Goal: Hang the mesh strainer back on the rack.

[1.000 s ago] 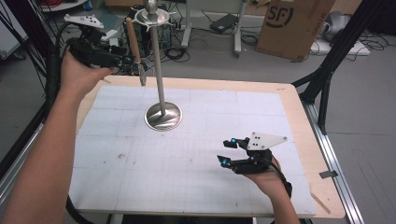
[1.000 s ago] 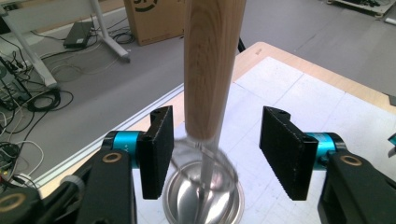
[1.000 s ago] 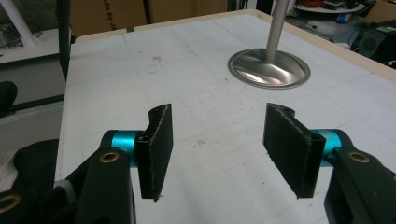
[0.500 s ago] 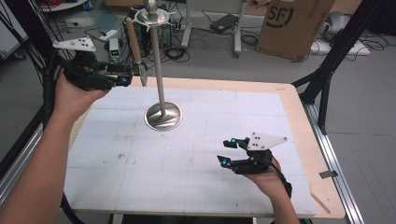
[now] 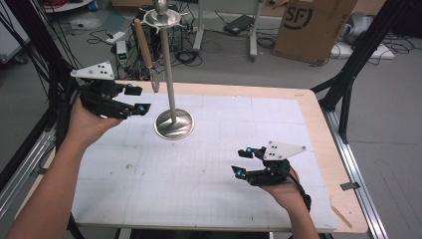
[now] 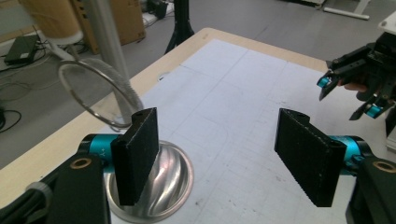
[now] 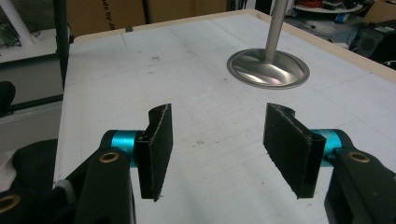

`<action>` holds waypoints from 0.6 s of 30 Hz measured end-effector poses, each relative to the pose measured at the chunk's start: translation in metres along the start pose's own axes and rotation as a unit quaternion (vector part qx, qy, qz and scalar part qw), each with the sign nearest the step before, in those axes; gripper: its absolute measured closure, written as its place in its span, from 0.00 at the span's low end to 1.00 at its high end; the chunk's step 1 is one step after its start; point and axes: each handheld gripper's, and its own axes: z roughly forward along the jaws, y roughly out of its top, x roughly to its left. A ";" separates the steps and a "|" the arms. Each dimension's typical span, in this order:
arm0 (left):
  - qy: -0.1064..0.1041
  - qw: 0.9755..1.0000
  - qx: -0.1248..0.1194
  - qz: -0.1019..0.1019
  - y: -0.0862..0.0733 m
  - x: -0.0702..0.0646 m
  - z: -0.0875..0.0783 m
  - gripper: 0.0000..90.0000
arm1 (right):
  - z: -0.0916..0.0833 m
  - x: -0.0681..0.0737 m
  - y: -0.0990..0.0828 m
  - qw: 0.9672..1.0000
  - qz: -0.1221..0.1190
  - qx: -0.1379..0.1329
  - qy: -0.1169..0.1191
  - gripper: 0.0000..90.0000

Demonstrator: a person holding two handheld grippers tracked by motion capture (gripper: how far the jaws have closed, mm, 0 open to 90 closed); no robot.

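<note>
Left gripper (image 5: 135,99), upper left of the high view: jaws just opening, spread, nothing between them. Wooden-handled utensil (image 5: 145,47) hangs from the steel stand (image 5: 173,123) at upper centre, its tip blurred. Right gripper (image 5: 242,162), lower right above the table (image 5: 209,199): jaws parted, empty.

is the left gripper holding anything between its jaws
No, the left gripper has open jaws with nothing between them but the white table.

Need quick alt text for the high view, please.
A tall silver metal stand with a round base rises from the white gridded table, a wooden-handled utensil hanging from its top. The left gripper hovers open beside it; the right gripper waits open nearer the person.
</note>
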 end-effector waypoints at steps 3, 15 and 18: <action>-0.006 1.000 0.002 0.003 -0.003 -0.003 0.003 0.34 | -0.001 0.000 0.000 1.000 0.003 -0.001 0.000 0.47; -0.033 0.999 -0.004 0.007 -0.026 -0.020 0.016 0.29 | 0.002 -0.002 -0.001 1.000 0.005 0.002 -0.001 0.47; -0.043 0.999 -0.008 0.003 -0.033 -0.024 0.021 0.28 | 0.002 -0.003 -0.001 1.000 0.003 -0.001 -0.001 0.47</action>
